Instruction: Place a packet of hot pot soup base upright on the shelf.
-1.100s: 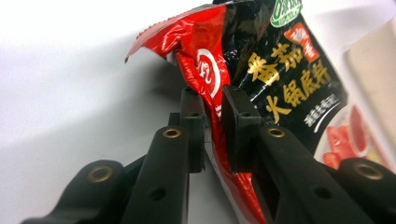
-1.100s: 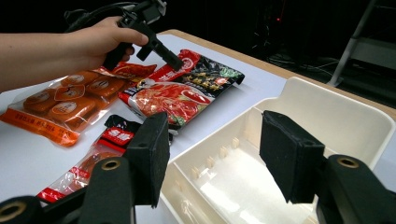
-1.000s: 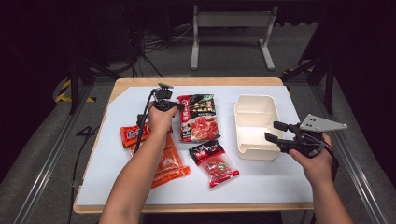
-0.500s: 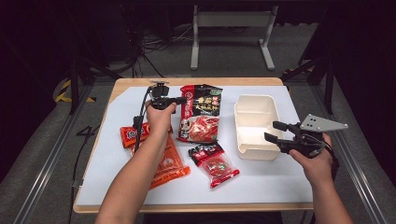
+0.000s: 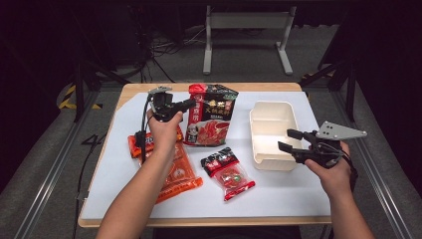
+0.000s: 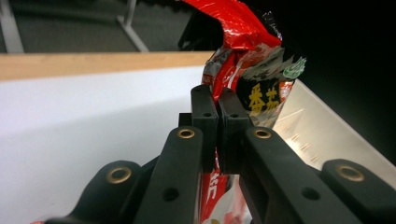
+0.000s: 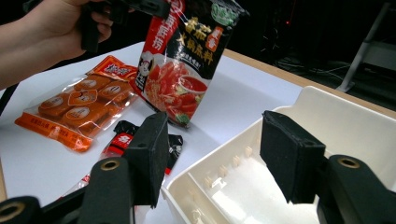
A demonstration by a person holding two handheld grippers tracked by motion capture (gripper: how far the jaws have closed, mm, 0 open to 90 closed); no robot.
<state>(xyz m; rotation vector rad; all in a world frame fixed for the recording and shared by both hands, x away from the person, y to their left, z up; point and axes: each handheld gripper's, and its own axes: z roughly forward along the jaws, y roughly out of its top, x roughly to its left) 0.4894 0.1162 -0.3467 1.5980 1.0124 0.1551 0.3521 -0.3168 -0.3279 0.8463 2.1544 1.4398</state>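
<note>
Black jaws of the left gripper (image 6: 217, 105) are pinched on the upper left corner of a red and black sauce packet (image 5: 209, 119), which is held upright, clear of the bench or barely touching it at its lower edge; contact cannot be told. In the high view the left gripper (image 5: 186, 104) is seen beside the packet's top edge, gripped by the left hand (image 5: 163, 130). The jaws of the right gripper (image 7: 212, 149) are spread with nothing between them, and are held over the near end of a cream plastic box (image 5: 271, 132). The box (image 7: 355, 135) is divided into compartments and nothing is seen inside it. On the white bench (image 5: 298, 189), an orange packet (image 5: 174, 172) lies under the left forearm, and a small red and black packet (image 5: 227, 172) lies between it and the box. A wooden edge (image 5: 209, 220) is seen around the white surface. Beyond the bench, a dark floor with cables and a grey metal stand (image 5: 246, 22) are visible.
</note>
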